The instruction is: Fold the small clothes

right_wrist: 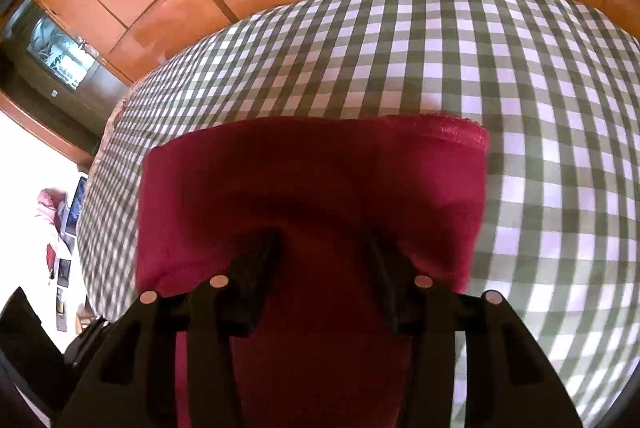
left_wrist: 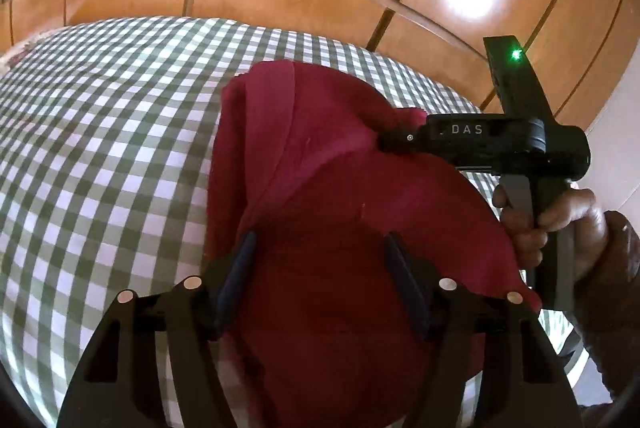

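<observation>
Left wrist view shows the red garment (left_wrist: 320, 211) on the checked bed (left_wrist: 100, 147), running lengthwise away beneath my spread left tongs (left_wrist: 318, 268), while my right tongs (left_wrist: 384, 139) pinch its far right edge, so they are nearer.

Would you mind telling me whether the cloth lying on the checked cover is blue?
No, the cloth on the checked cover is dark red, with no blue in it in the right wrist view.
</observation>
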A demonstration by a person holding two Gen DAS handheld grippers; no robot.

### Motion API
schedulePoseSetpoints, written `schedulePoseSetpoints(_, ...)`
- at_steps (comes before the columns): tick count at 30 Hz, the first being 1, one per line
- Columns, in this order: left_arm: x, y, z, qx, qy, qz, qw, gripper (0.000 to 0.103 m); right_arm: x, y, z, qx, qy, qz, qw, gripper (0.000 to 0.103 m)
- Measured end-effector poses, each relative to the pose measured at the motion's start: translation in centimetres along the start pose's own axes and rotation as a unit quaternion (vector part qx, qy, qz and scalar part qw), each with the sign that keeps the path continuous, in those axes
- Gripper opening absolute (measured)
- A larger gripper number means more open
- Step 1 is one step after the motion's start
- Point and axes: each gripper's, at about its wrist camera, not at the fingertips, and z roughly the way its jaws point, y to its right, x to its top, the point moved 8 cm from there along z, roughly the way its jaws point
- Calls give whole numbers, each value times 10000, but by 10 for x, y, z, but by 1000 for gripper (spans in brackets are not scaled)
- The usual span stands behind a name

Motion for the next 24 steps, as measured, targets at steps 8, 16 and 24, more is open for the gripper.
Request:
schedulePoseSetpoints(8, 4, 4, -8, -38, 111, -186, 9998, 73, -44, -25, -83, -226, 974, -772, 9920, 53)
schedulePoseSetpoints(16, -11, -21, -6, 225, -134, -872, 9959, 92, -137, -34, -97, -643, 924, -1179, 9866, 54)
schedulePoseSetpoints(24, -14, -27, -22, 951, -31, -770, 9925, 92, -163, -13, -82, -462, 974, -424, 9933, 59)
